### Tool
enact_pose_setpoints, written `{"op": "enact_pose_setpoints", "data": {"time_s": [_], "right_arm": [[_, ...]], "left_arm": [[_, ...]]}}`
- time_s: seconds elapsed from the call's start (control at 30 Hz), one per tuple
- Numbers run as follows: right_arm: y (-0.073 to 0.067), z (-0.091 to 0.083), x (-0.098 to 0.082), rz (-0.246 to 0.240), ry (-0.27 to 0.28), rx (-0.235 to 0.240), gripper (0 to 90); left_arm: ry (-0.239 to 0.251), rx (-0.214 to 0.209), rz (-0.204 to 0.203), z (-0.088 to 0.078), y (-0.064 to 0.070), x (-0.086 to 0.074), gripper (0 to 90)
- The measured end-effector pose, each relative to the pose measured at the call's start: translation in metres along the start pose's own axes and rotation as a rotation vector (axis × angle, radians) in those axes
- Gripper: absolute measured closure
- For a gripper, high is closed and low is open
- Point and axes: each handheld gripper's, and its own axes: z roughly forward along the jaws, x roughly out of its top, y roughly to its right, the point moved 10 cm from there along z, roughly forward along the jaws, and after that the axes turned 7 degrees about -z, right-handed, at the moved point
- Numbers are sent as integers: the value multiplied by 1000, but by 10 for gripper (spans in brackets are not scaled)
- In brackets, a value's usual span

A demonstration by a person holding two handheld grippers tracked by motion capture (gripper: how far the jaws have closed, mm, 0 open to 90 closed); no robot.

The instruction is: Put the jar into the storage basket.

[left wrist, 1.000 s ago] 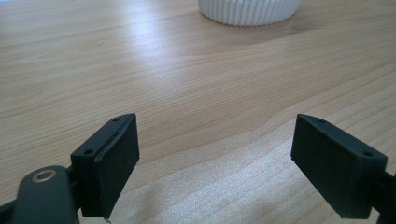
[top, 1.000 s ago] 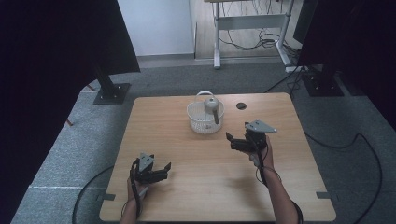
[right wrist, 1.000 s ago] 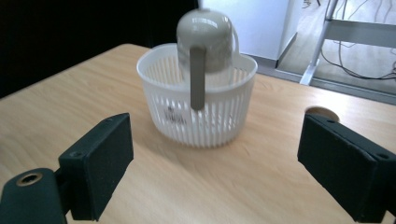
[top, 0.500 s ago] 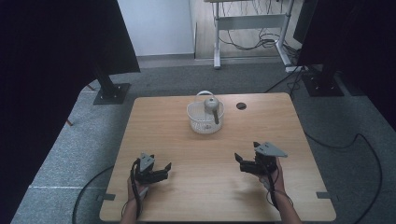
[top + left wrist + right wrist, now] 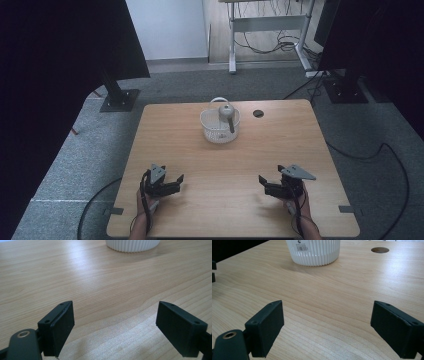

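Basket is sitting on the far middle of the table, with a grey scoop poking out of it. Left gripper is resting near the left front edge, jaws spread wide with nothing between them. Right gripper is sitting near the right front edge, jaws wide too, just closing a little on nothing. Both are well apart from the basket, which is lying far ahead between them.
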Motion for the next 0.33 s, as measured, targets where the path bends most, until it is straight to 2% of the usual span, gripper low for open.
{"op": "enact_pose_setpoints", "data": {"time_s": [0.33], "right_arm": [[0, 5, -4, 13, -11, 5, 97]], "left_arm": [[-7, 4, 3, 1, 0, 0, 147]]}}
